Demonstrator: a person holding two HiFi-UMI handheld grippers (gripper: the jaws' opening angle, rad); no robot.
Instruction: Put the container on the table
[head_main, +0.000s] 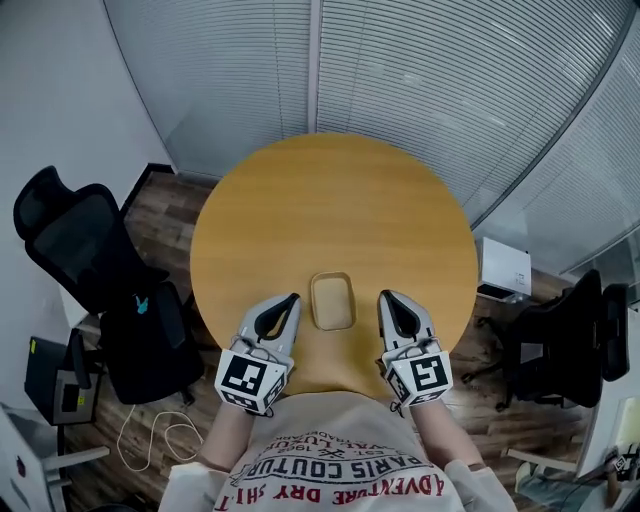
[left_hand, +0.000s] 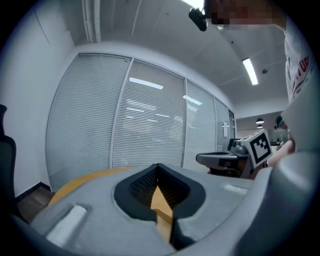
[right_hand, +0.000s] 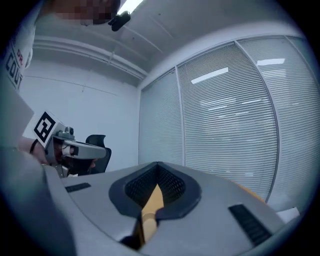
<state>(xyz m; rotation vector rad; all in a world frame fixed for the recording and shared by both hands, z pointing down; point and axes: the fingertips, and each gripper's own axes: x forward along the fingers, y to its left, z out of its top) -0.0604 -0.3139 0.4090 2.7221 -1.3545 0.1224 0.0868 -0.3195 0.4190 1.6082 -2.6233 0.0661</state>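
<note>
A shallow tan rectangular container rests on the round wooden table, near its front edge. My left gripper is just to its left and my right gripper just to its right. Neither touches it. Both point away from me toward the blinds. In the left gripper view the left gripper has its jaws together with nothing between them, and only the table's wood shows through the notch behind the tips. In the right gripper view the right gripper looks the same, shut and empty. The container is hidden in both gripper views.
A black office chair and a dark bag stand left of the table. Another black chair and a white box are on the right. Glass walls with blinds close off the far side.
</note>
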